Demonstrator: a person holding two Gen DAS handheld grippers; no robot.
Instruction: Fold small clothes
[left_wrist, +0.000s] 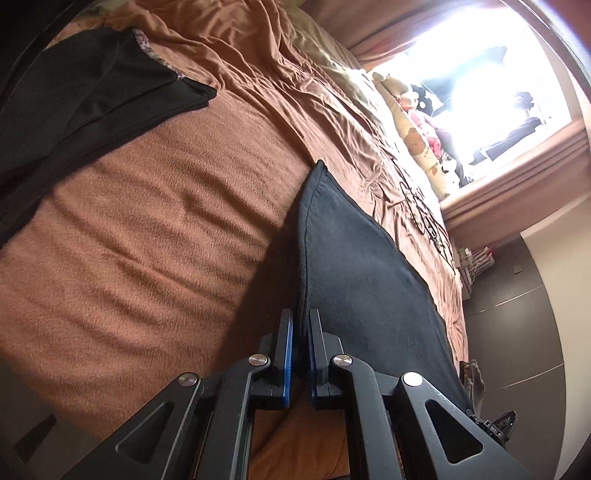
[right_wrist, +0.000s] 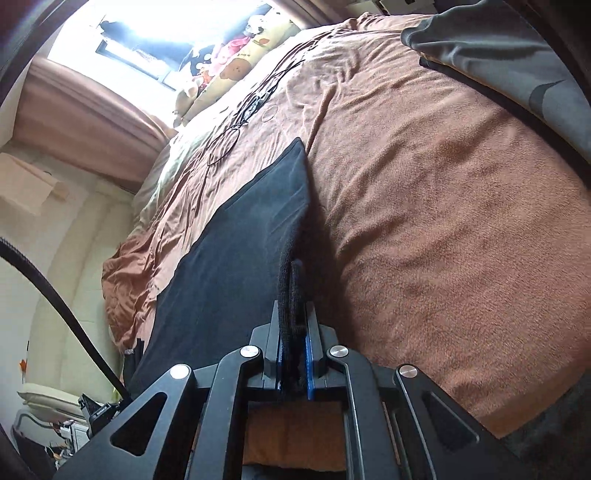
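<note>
1. A bed covered by a brown fleece blanket (left_wrist: 155, 229) fills both views, with a bright window (left_wrist: 491, 85) and a row of plush toys (left_wrist: 417, 122) at the far side; in the left wrist view that window lies toward 1 o'clock
2. The left gripper (left_wrist: 301, 347) has its blue-padded jaws closed on the hem of a dark navy garment (left_wrist: 354, 266), which runs from the jaws toward 12 o'clock and drapes off to 3 o'clock
3. The right gripper (right_wrist: 293, 332) is likewise clamped on a bunched, ribbed edge of the same navy garment (right_wrist: 240, 251), the cloth spreading toward 9 o'clock
4. Judgement: the piece is held up by two corners; keep both grips level and the edge taut, lay it flat on bare blanket, then release
5. Other clothes wait: a black garment (left_wrist: 74, 99) at 10 o'clock in the left view, a grey one (right_wrist: 517, 48) at 2 o'clock in the right
6. No basket, box or other container shows in either view
</note>
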